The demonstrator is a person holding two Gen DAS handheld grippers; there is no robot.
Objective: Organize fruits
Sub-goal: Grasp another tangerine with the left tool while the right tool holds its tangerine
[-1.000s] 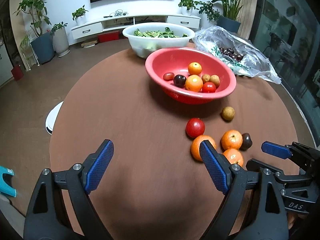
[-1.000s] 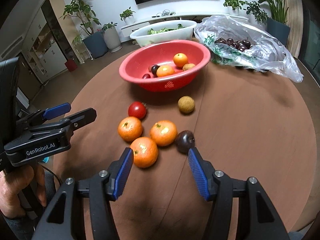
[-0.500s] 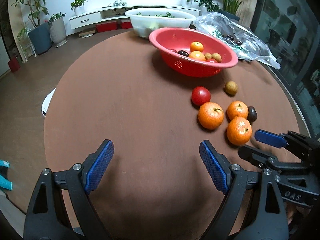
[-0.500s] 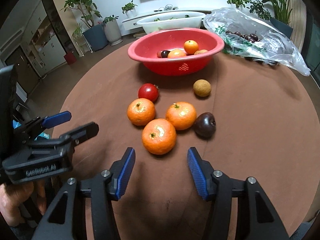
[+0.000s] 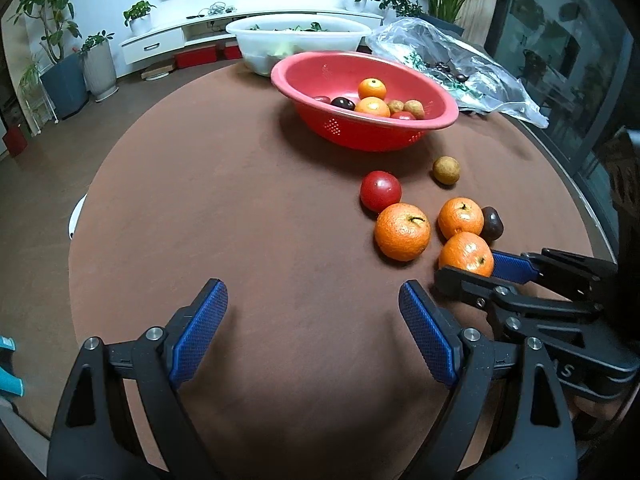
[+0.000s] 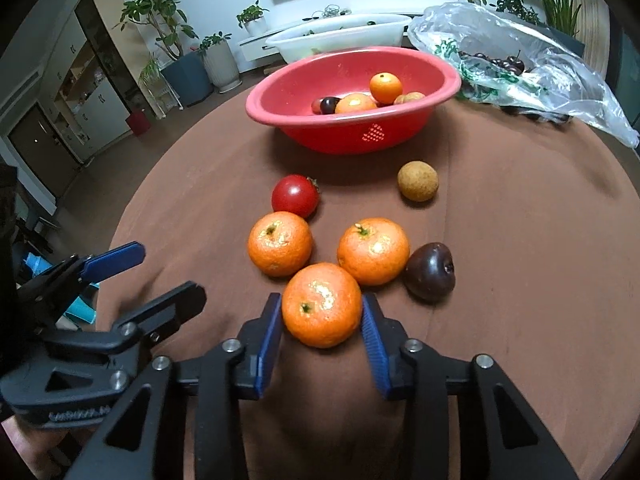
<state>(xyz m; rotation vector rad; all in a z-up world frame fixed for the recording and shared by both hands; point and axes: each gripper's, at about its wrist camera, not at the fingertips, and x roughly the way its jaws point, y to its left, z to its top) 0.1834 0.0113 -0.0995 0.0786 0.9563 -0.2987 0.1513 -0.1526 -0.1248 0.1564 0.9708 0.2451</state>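
Your right gripper (image 6: 322, 330) has its blue fingers (image 6: 267, 334) pressed against both sides of the nearest mandarin (image 6: 322, 305), which sits on the brown round desk (image 6: 520, 240). The fruit is clamped between the pads and appears to rest on the cloth. Just beyond it lie two more mandarins, the left one (image 6: 279, 243) and the right one (image 6: 373, 250), the right one touching the gripped fruit. A dark plum (image 6: 431, 271) sits just beside the right mandarin, a red tomato (image 6: 295, 196) lies behind the left one, and a small tan longan (image 6: 417, 181) rests apart, nearer the red colander bowl (image 6: 288, 116). That bowl holds two mandarins, a dark plum and some small tan fruits.

Your left gripper (image 5: 314, 330) hovers over bare cloth with its fingers (image 5: 198, 328) spread wide apart, holding nothing. From its view, your right gripper (image 5: 486, 268) reaches in from the right around the nearest mandarin (image 5: 466, 254).

Behind the colander stand a white basin of greens (image 5: 298, 42) and a clear plastic bag of dark cherries (image 6: 520, 60).
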